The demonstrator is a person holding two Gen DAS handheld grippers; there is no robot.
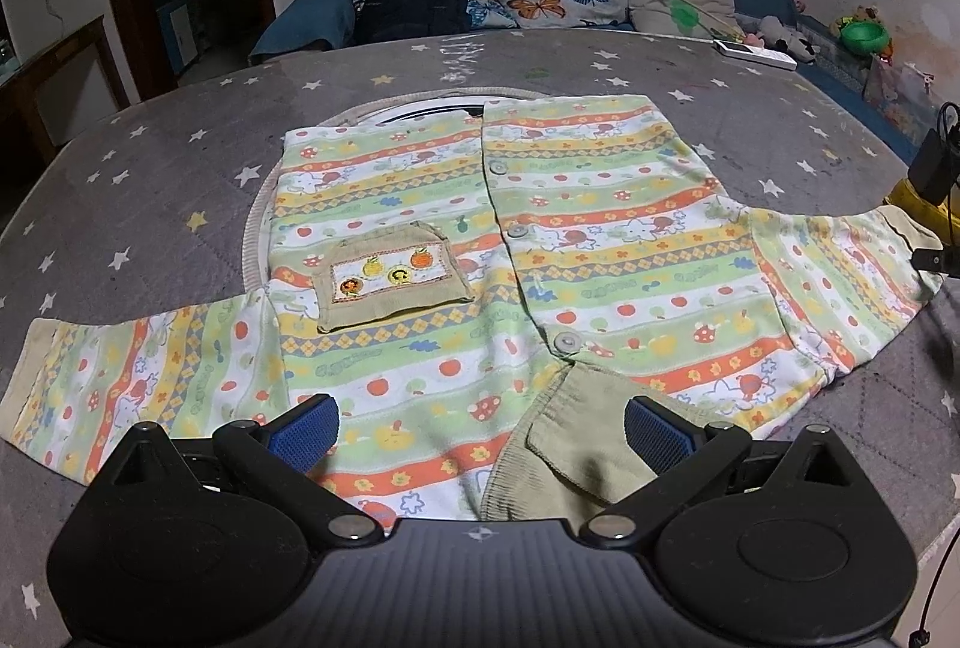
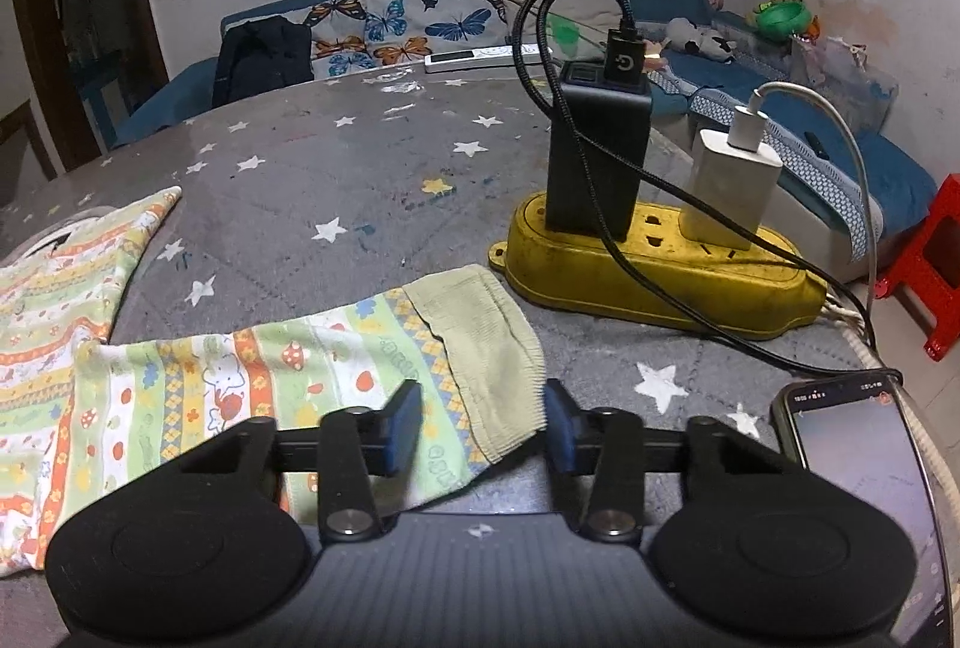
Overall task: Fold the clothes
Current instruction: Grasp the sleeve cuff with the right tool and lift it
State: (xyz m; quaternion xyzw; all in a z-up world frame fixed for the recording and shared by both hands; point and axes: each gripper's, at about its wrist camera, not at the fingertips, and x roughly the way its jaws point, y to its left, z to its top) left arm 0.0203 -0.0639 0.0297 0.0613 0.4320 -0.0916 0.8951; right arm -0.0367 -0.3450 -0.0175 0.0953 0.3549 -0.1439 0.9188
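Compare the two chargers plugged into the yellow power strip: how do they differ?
The black charger is taller and stands nearer the strip's left end; the white charger is shorter, to its right. The black one carries a black braided cable, the white one a white cable. Both stand upright in the yellow power strip.

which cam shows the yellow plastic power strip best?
Right wrist: the yellow plastic power strip sits in full view with both chargers plugged in. Left wrist catches only a yellow sliver at the right edge.

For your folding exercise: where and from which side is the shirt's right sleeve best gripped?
Grip the sleeve at its plain ribbed cuff, coming from its open end. The cuff lies flat and free at the sleeve's tip, already between the right gripper's jaws.
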